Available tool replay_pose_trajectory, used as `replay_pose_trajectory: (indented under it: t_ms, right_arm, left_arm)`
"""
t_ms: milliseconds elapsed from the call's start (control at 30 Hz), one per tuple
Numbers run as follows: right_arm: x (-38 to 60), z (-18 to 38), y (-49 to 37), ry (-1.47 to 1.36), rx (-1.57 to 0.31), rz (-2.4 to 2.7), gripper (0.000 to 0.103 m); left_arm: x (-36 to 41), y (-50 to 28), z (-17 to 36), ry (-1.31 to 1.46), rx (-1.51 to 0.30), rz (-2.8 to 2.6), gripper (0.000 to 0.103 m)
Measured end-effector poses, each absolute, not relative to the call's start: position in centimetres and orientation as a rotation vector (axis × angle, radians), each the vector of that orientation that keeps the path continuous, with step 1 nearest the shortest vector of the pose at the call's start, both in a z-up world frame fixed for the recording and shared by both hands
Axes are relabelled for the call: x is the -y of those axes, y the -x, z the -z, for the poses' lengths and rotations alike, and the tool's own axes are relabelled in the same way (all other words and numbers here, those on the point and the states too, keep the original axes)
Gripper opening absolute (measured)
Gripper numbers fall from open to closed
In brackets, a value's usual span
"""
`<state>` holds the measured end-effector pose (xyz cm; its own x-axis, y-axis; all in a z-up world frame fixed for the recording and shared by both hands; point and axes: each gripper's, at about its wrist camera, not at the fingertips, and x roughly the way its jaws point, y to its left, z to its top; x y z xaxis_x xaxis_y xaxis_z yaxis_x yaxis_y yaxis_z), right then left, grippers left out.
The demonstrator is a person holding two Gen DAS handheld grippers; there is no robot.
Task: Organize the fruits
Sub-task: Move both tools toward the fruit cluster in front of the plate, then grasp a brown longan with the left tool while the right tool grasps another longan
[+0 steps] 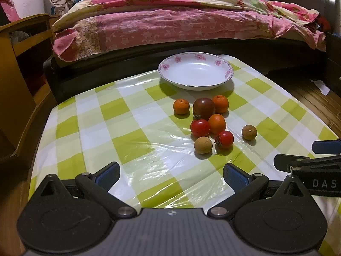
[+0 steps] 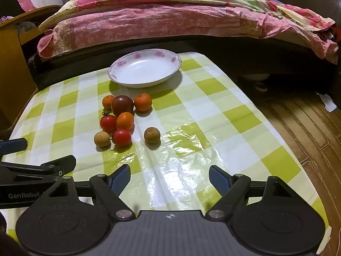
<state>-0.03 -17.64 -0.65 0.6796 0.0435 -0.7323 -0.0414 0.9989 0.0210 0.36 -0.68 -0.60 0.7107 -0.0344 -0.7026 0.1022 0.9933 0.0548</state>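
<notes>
A white plate [image 1: 228, 69] [image 2: 119, 64] with pink flowers on its rim stands empty at the table's far side. In front of it lies a cluster of fruit: a dark red tomato [image 1: 204, 108] [image 2: 122, 105], small oranges [image 1: 181, 106] [image 2: 143, 102], two red tomatoes [image 1: 200, 127] [image 2: 122, 137] and two brown longans [image 1: 203, 145] [image 2: 152, 135]. My left gripper [image 1: 171, 176] hangs open near the table's front edge, short of the fruit. My right gripper [image 2: 169, 180] is open too, with nothing between its fingers. Each gripper shows at the other view's edge.
The table carries a green and white checked plastic cloth [image 1: 127, 111] [image 2: 213, 115]. A bed with a pink quilt [image 1: 170, 27] [image 2: 159, 21] runs behind it. A wooden cabinet [image 1: 19, 64] stands left, and wooden floor [image 2: 309, 132] lies right.
</notes>
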Motion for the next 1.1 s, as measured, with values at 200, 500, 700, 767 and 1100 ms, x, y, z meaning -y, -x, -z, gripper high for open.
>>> replay_pose_trajectory:
  t_ms: [200,500,700,767,1100]
  right_arm:
    - [17.8,0.9,-0.9,0.005,-0.829,-0.076,0.072]
    - [17.5,0.6,-3.6,0.085,-0.83,-0.152,0.064]
    - [17.6,1.1,-5.9,0.132,-0.866,-0.212,0.054]
    - [17.7,1.3,-6.5,0.144,-0.875,-0.234,0.053]
    - [16.9,2.3,-8.4,0.189,-0.906,-0.363,0.044]
  left_arm:
    - [0.8,-1.0,0.8,-0.101,-0.769,0.113,0.103]
    - [1.4,-3.1,1.5,-0.138,-0.787,0.187,0.097]
    - [1.7,-4.6,2.7,-0.141,-0.85,0.266,0.079]
    - [1.8,-5.0,3.1,-0.144,-0.863,0.286,0.072]
    - [1.9,-7.2,4.0,-0.15,-0.872,0.343,0.052]
